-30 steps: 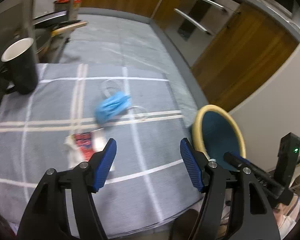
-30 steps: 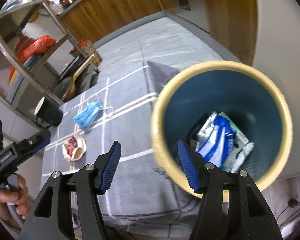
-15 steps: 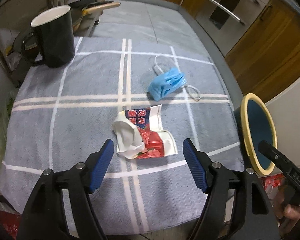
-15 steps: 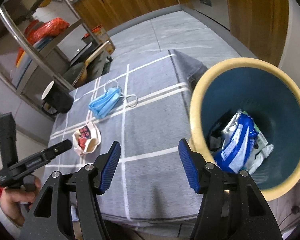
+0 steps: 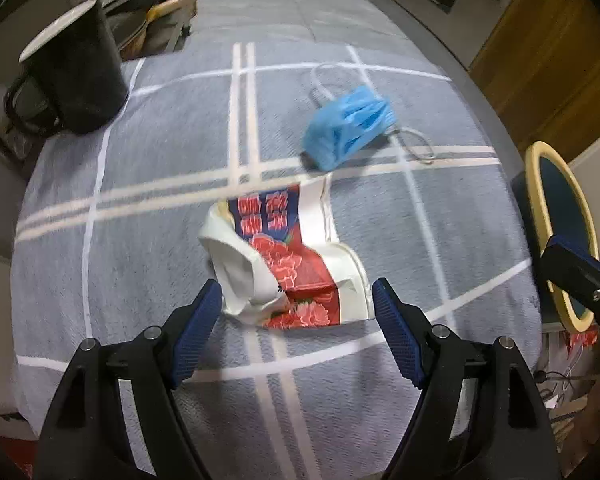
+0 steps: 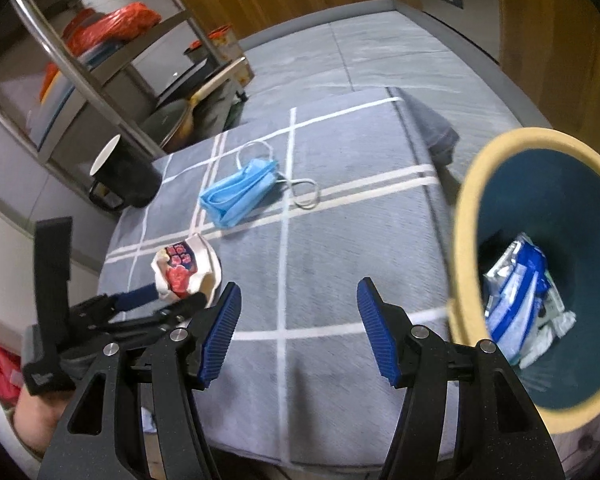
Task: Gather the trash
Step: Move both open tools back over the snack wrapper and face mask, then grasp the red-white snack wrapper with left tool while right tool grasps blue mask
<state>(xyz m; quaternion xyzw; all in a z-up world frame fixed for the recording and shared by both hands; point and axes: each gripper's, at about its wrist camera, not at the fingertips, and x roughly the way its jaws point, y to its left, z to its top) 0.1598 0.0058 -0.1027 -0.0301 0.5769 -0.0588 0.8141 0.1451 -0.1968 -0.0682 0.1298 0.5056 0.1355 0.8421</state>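
- We see the left hand-held gripper (image 5: 296, 300) pointing steeply down at the desk (image 5: 160, 152), its jaws wide and opening further; the crumpled red-and-white wrapper (image 5: 288, 268) lies between the blue pads, though we cannot tell whether either pad touches it.
- From the right wrist view the same left hand-held gripper (image 6: 176, 298) reaches the wrapper (image 6: 184, 270) from the desk's near left corner, and its tips partly hide the wrapper's near edge.
- The right hand-held gripper (image 6: 298, 320) hangs over bare grey checked cloth with its jaws fairly wide and nothing between them.
- The blue face mask (image 5: 348, 132) lies folded on the cloth beyond the wrapper, apart from it, with one white ear loop trailing behind and one to the right.
- The bin (image 6: 476, 184), blue inside with a yellow rim, stands off the desk's right edge; a blue-and-white packet (image 6: 516, 288) and other pale scraps lie at its bottom, and we cannot make out what the darker pieces there are.
- In the left wrist view the bin (image 5: 536, 184) is cut off by the frame edge and partly covered by the tip of the right gripper.
- A black mug (image 5: 80, 72) with a white interior stands at the desk's far left corner; its handle is in shadow.
- The printing on the wrapper is too blurred for us to read.
- A metal shelf rack (image 6: 100, 80) behind the mug holds pans and a red bag, mostly distorted by the lens.
- Part of a hand (image 6: 32, 420) shows under the left gripper's grip, largely cut off.
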